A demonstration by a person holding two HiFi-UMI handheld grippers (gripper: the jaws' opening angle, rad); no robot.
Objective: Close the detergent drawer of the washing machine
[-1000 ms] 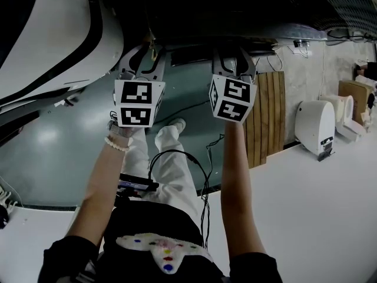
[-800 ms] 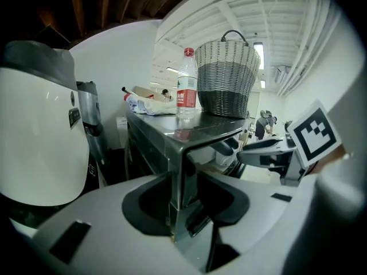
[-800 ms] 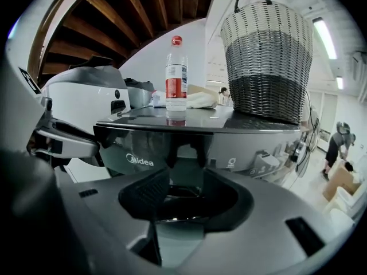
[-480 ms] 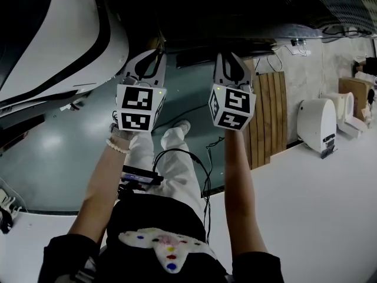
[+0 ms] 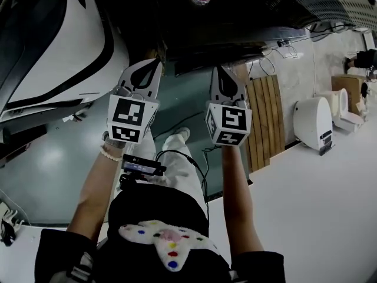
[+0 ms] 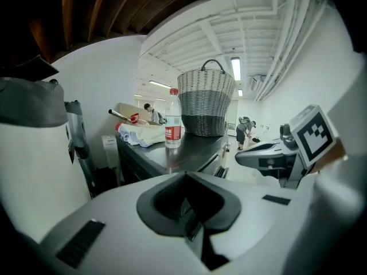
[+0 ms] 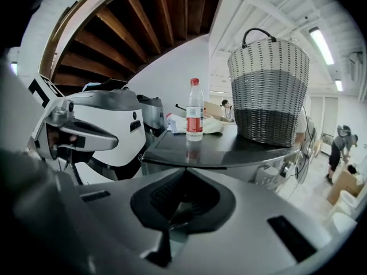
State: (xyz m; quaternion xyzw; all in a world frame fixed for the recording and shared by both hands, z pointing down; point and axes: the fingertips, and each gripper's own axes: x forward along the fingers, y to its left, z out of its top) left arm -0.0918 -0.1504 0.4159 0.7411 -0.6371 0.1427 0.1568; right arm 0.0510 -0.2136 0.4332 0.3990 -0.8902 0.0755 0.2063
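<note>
The washing machine [image 5: 224,34] is a dark unit ahead of me, with its flat top in the left gripper view [image 6: 189,148] and the right gripper view [image 7: 229,148]. I cannot make out its detergent drawer. My left gripper [image 5: 148,66] and right gripper [image 5: 219,72] are held up side by side in front of the machine, touching nothing. Both are shut with nothing between the jaws, which meet in a point in the left gripper view [image 6: 184,176] and in the right gripper view [image 7: 184,173].
On the machine's top stand a water bottle [image 7: 194,110] and a woven basket [image 7: 268,93], with towels [image 6: 137,133] behind. A large white rounded appliance [image 5: 53,46] stands at the left. A wooden slat panel [image 5: 268,117] and a white unit [image 5: 315,122] are at the right.
Both grippers' jaws went from open to shut. Both hands rose and moved towards the dark machine.
</note>
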